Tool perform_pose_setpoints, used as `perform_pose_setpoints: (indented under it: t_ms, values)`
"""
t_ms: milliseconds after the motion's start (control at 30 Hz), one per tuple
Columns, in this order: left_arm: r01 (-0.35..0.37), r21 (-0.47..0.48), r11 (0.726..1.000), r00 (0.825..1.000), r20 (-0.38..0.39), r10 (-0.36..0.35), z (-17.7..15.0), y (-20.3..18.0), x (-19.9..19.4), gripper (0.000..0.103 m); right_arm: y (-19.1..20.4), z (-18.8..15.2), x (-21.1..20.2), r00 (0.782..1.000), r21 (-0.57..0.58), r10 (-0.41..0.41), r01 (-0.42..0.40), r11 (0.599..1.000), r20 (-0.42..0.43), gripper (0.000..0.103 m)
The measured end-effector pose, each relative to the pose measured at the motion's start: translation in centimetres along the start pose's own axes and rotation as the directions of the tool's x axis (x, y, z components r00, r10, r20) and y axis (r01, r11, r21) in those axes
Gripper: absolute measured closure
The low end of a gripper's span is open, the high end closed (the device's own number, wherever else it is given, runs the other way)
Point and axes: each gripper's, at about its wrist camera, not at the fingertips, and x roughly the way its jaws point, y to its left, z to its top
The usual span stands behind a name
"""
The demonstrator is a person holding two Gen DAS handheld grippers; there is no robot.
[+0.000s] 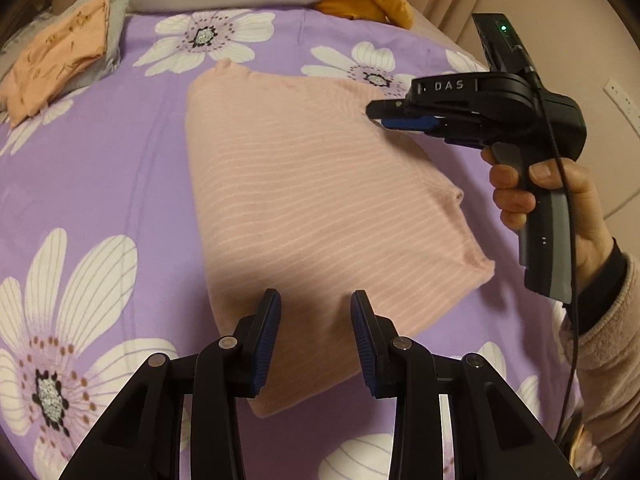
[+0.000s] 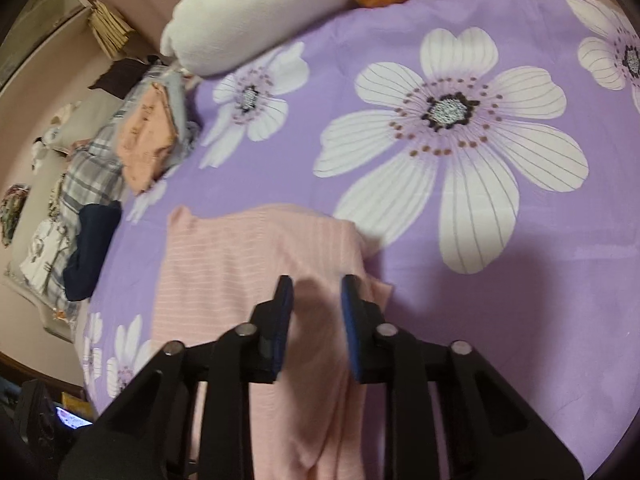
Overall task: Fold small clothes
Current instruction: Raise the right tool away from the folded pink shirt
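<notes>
Both claws hung parted, pinching nothing, over the pink striped garment (image 1: 304, 200): the left gripper (image 1: 316, 300) above its near end, the right gripper (image 1: 373, 114) beside its far right edge.

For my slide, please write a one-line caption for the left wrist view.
Pink striped knit garment lies flat on purple floral bedsheet; right gripper hovers over its far edge.

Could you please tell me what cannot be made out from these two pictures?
- Left wrist view: near corner of the pink striped garment, hidden behind the left gripper.
- Right wrist view: garment's near end, covered by the right gripper and cut off.
- Right wrist view: clothes pile, blurred.
</notes>
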Motion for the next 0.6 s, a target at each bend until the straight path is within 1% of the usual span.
perform_pose_setpoints:
  t_ms: [133,167,200,267,400,500,600]
  values:
    - [0.0,-0.01,1.0,1.0,0.0,0.0,-0.1,0.1,-0.1,0.069,0.1,-0.4,-1.2,1.0,0.007,0.002,-0.002,1.0,0.018,0.085]
    - [-0.001,-0.01,1.0,1.0,0.001,0.001,-0.1,0.0,-0.2,0.068,0.2,-0.6,-1.6,1.0,0.001,0.004,-0.004,1.0,0.026,0.083]
    - [-0.003,-0.009,1.0,1.0,0.002,0.003,-0.2,0.0,-0.2,0.069,0.5,-0.9,-2.3,0.999,-0.017,0.008,-0.008,1.0,0.037,0.079]
    - [-0.005,-0.009,1.0,1.0,0.003,0.005,-0.3,-0.1,-0.3,0.068,1.2,-2.0,-3.6,0.999,-0.066,0.013,-0.009,0.998,0.053,0.079]
    - [-0.009,-0.009,1.0,1.0,0.005,0.009,-0.5,-0.1,-0.2,0.068,2.3,-5.2,-6.1,0.997,-0.153,0.056,-0.048,0.987,0.05,0.079]
    - [-0.014,-0.01,1.0,1.0,0.007,0.014,-0.6,-0.1,-0.2,0.068,2.9,-7.4,-7.1,0.996,-0.202,0.082,-0.073,0.977,0.038,0.079]
    - [-0.019,-0.008,1.0,1.0,0.008,0.02,-0.6,-0.1,0.0,0.068,3.1,-9.0,-7.1,0.997,-0.234,0.077,-0.069,0.97,0.022,0.079]
